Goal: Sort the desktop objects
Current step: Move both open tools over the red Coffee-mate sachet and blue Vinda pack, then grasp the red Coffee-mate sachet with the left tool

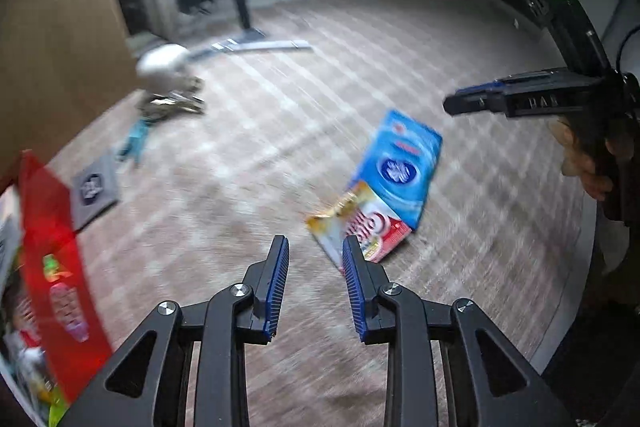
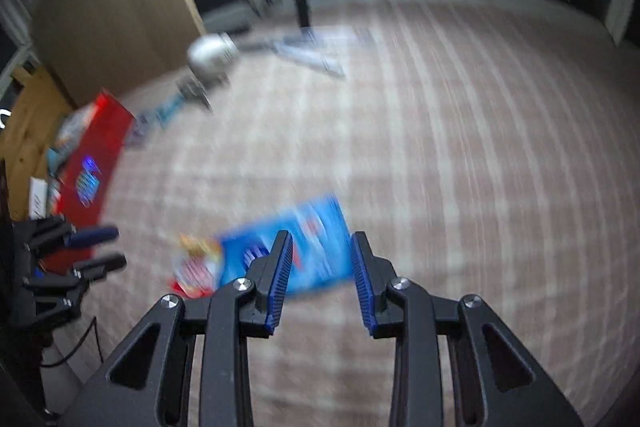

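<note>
Left wrist view: both grippers, left (image 1: 315,247) and right (image 2: 322,241), narrowly parted, empty; blue packet (image 1: 400,167) and snack packet (image 1: 360,223) at centre remain unsorted.

A home desk, I'd say.
I see a checked tablecloth (image 1: 280,131), a wooden panel (image 1: 60,27), keys (image 1: 172,105) and snack packets (image 1: 360,223).

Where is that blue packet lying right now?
The blue packet lies flat on the checked tablecloth, right of centre in the left wrist view, its near end touching or overlapping a red and yellow packet.
</note>
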The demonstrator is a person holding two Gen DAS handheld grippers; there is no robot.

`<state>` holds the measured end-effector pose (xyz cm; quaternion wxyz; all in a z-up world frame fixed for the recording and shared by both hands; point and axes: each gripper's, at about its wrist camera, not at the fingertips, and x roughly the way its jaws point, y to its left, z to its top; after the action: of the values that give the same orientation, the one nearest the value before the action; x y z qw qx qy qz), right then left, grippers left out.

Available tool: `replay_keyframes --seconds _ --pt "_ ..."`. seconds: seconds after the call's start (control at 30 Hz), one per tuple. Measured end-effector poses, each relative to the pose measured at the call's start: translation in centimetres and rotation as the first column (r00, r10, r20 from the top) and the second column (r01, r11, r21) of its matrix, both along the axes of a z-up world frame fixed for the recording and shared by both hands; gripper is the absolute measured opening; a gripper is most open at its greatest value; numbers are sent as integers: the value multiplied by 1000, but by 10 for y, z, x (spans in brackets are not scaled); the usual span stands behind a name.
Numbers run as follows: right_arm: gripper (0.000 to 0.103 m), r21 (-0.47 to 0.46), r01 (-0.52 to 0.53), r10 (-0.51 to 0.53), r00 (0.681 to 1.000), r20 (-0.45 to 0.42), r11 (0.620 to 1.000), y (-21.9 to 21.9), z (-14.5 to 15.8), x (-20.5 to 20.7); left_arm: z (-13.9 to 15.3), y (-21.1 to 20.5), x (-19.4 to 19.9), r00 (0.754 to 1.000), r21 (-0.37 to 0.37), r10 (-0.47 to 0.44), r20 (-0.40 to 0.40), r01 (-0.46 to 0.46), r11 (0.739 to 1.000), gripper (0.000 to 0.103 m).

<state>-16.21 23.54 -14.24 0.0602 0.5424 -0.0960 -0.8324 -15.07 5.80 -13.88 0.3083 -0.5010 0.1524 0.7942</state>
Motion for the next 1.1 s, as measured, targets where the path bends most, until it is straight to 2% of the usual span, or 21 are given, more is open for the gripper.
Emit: replay_keyframes --seconds 0.2,0.27,0.4,0.53,0.67,0.8,0.83,0.87,0.9,0.93,1.1 --pt "32 -7 40 -40 998 41 999 6 -24 6 -28 10 -9 998 -37 -11 63 14 999 28" --pt "41 -11 48 -47 998 43 999 7 -29 2 -31 14 -12 998 -24 -13 68 15 1000 29" --pt "49 3 46 -46 998 40 999 5 -33 -4 -43 31 -16 996 -37 -39 81 42 998 30" --pt "52 6 37 -37 999 32 999 1 -33 -7 -46 40 -17 995 -14 -68 76 69 997 31" --pt "52 18 7 -7 1000 27 1000 -3 -34 -7 -46 42 -16 995 14 -66 70 65 998 19" --pt "52 34 -13 12 1000 16 999 -8 -35 -6 -45 43 -12 995 37 -70 71 68 997 12" --pt "47 30 -16 15 1000 14 999 -9 -34 -6 -43 42 -11 996 43 -64 69 62 997 12" --pt "30 12 -14 13 1000 16 1000 -8 -35 -6 -42 41 -11 996 49 -58 67 55 997 10" --pt "20 -10 -10 10 1000 20 1000 -7 -35 -6 -40 40 -10 996 55 -52 65 49 997 9" --pt "4 -33 -4 5 1000 25 999 -6 -36 -6 -38 39 -10 997 61 -46 63 42 997 8" --pt "1 -99 25 -25 1000 -2 995 0 -33 -3 -27 27 -8 998 83 -13 57 8 996 6"
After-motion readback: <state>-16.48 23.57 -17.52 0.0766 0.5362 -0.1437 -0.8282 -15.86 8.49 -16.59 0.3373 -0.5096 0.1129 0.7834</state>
